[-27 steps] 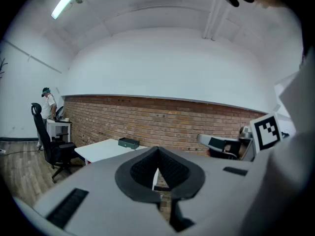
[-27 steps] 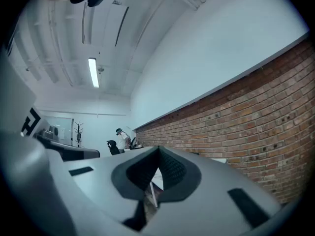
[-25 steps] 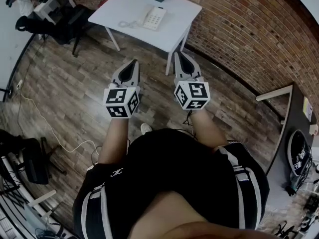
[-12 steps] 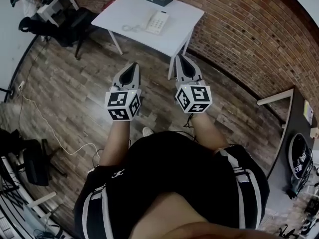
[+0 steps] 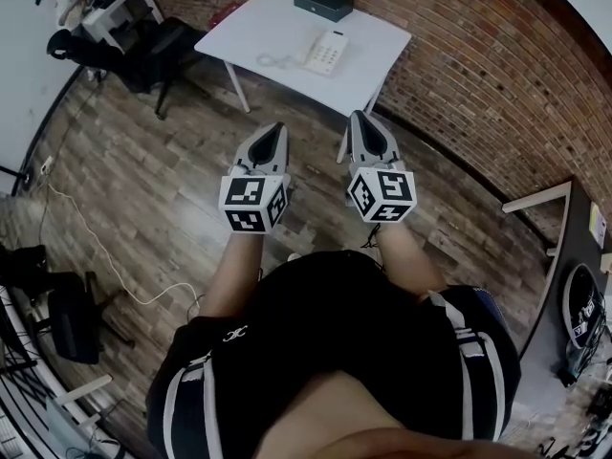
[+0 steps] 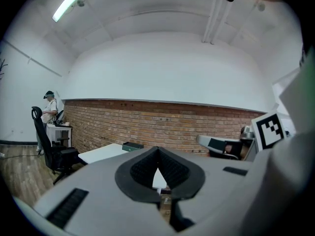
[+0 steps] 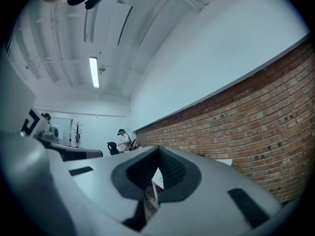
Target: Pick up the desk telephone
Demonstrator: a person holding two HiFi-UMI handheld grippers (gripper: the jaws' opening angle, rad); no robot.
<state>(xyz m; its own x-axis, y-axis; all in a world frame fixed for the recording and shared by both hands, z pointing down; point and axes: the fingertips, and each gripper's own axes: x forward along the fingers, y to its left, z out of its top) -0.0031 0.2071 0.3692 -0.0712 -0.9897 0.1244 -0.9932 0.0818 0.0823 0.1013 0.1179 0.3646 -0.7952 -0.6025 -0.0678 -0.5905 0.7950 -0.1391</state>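
Table (image 5: 277,27) shifted right; desk telephone (image 5: 327,52) on it, brick wall (image 5: 478,55) beside; left tongs (image 5: 275,128), right tongs (image 5: 360,117) closed, empty.

Bare wooden floor (image 5: 143,180) lies between you and the counter (image 5: 277,27), and nothing stands in that stretch. Your left claw (image 5: 276,127) and right claw (image 5: 360,117), jaws together, hang over the floor short of the counter's near edge. On top, white surface is free in front of and to the right of the telephone (image 5: 326,53). Its coiled cord (image 5: 271,60) lies just to its left, and a black box (image 5: 323,2) sits behind it. The brick wall (image 5: 478,75) runs close along the counter's right side. A black office chair (image 5: 158,46) stands off its left end.
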